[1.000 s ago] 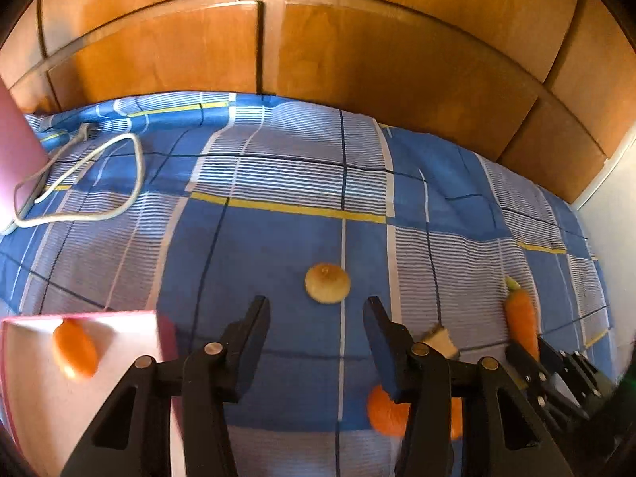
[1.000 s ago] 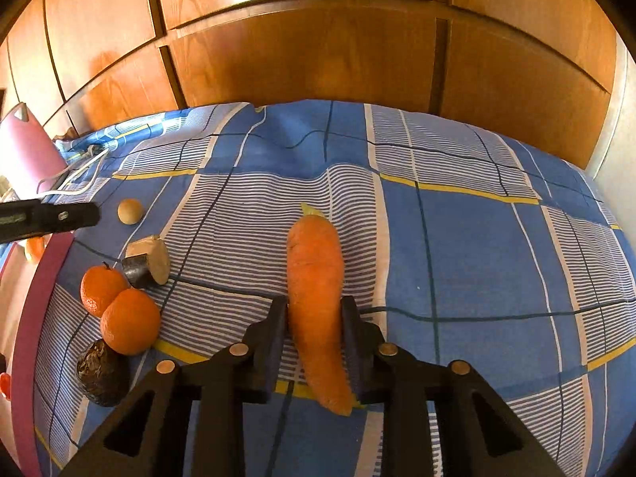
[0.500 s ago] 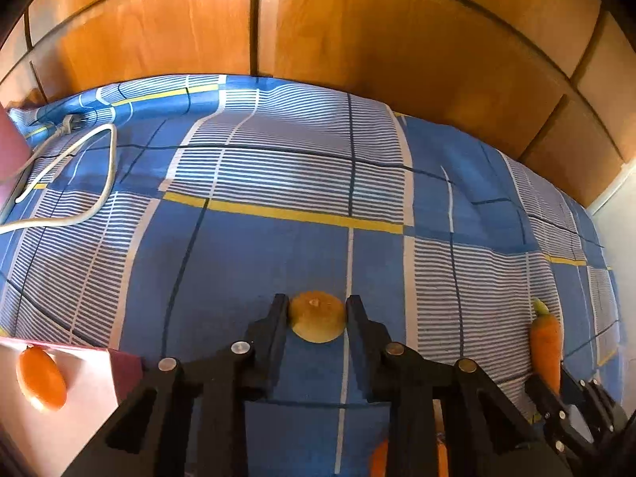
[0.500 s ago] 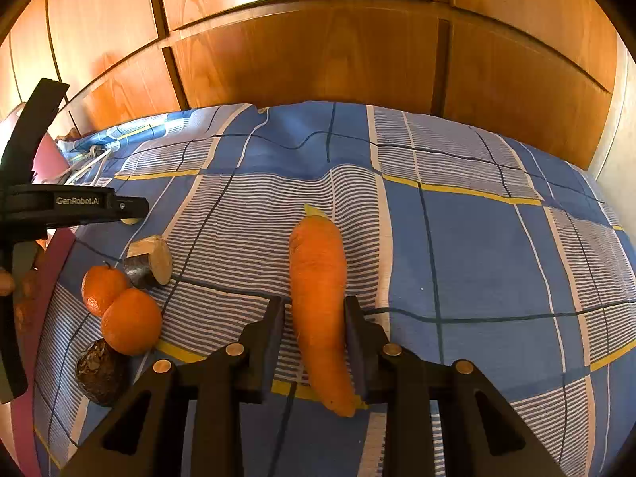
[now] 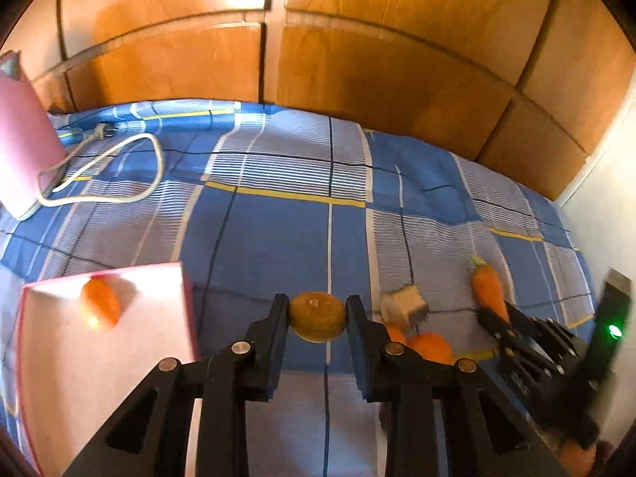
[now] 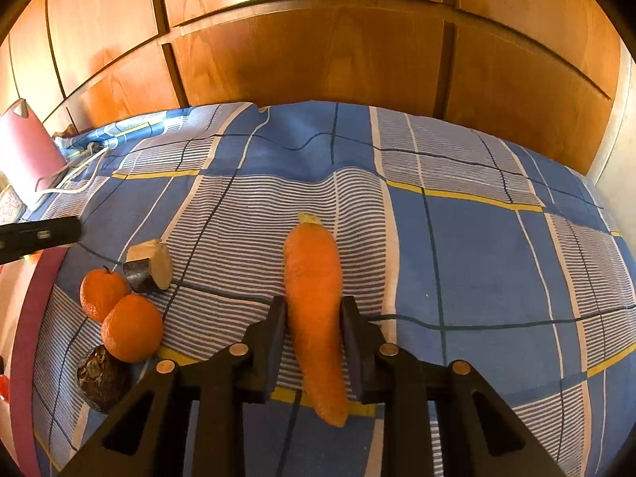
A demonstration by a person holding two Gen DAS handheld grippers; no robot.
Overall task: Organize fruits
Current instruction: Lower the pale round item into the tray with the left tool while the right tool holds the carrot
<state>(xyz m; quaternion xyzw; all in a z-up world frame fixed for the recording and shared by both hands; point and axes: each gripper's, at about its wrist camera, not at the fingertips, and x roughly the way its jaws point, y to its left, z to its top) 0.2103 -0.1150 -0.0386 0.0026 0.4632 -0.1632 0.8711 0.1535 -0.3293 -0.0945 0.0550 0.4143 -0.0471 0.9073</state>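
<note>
Left gripper (image 5: pixel 317 318) clenching brown round fruit (image 5: pixel 317 317); carrying toward pink tray (image 5: pixel 47 377), keeping squeeze steady, clearing rim. Right gripper (image 6: pixel 312 332) gripping carrot (image 6: pixel 316 318) on bed (image 6: pixel 477 258).

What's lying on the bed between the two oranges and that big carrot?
Only one thing, off towards the back: a short cut chunk, pale on its face and dark-skinned, beside the oranges. Nearer the carrot, bare checked bedsheet. The right wrist view shows this.
</note>
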